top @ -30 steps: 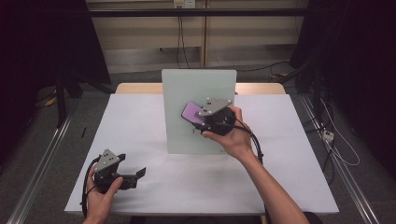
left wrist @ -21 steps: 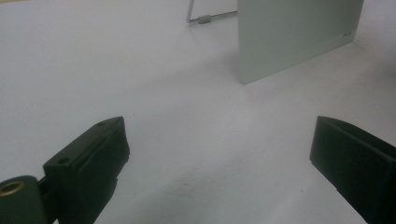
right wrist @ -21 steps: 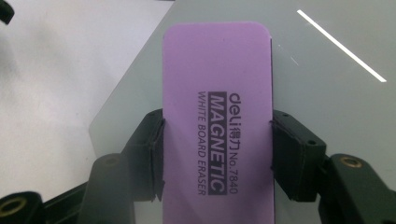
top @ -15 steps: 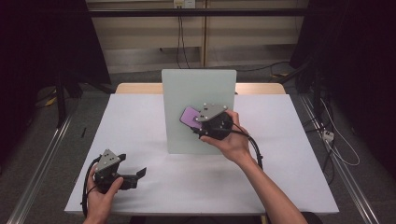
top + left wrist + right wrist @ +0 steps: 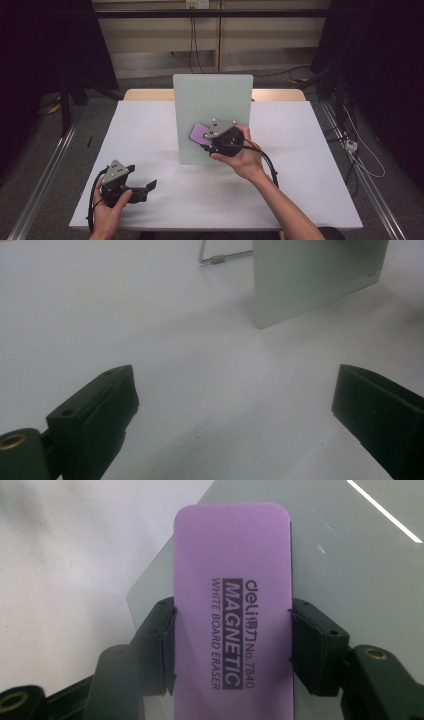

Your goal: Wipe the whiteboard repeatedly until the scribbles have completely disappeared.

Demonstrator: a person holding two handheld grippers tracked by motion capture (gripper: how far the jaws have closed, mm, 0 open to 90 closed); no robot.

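Gripping a purple eraser (image 5: pixel 232 605) by its two long edges, the right gripper (image 5: pixel 216 141) has a black finger (image 5: pixel 159 645) pressed to each side; the eraser's long axis runs straight out past the fingertips, its far end toward a pale upright board (image 5: pixel 212 117), its printed face toward the camera; the board lies just behind the eraser; the left gripper (image 5: pixel 142 189) rests low on the white table (image 5: pixel 310 150), well apart from the board, its fingers (image 5: pixel 97 415) spread wide around nothing.
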